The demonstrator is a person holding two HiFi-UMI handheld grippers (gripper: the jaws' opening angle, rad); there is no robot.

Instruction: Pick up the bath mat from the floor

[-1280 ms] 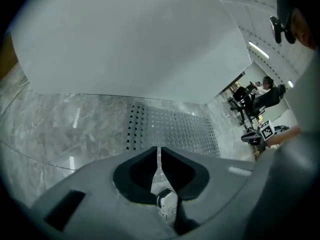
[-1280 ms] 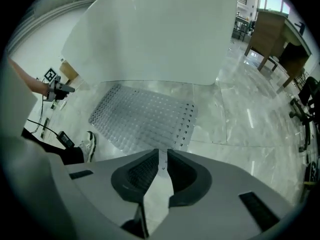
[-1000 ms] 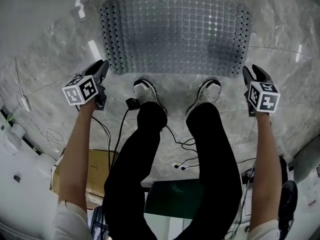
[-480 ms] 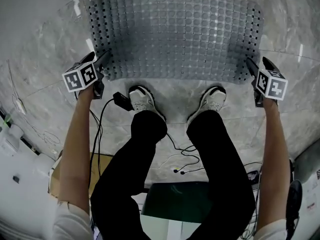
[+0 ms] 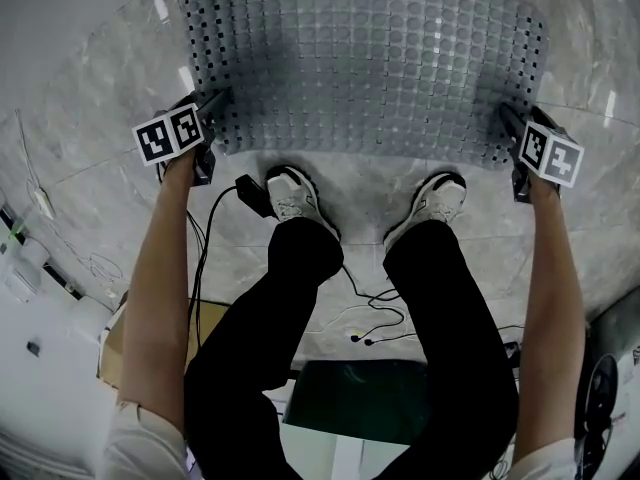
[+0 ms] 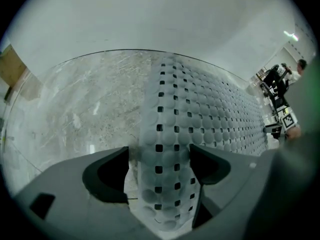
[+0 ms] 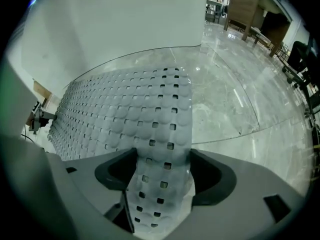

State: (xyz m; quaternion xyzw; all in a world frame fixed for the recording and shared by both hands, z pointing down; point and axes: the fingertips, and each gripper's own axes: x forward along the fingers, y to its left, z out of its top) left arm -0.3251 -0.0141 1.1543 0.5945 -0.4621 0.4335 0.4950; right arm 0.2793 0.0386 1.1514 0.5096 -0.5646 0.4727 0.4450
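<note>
**Bath mat framed at both ends:** The grey, dimpled bath mat [image 5: 365, 58] is seen lying flat on the marble floor [image 5: 90, 88], just ahead of a person's two shoes [image 5: 290, 193]. The left gripper [image 5: 215, 103] is held at the mat's near left corner. The right gripper [image 5: 508, 116] is held at its near right corner, and both are pointed steeply down.

In the left gripper view, the jaws are shown released and spread wide, having just been opening. A strip of the mat's perforated side edge is seen running between them, with bare floor visible beside the left jaw.

In the right gripper view, the same is shown. The jaws stand apart, having also just been opening, and the opposite edge strip with its square holes is seen lying in the gap between them. The mat is gripped by neither pair.

A dark cable [image 5: 205, 238] is seen trailing across the floor beside the left shoe.
</note>
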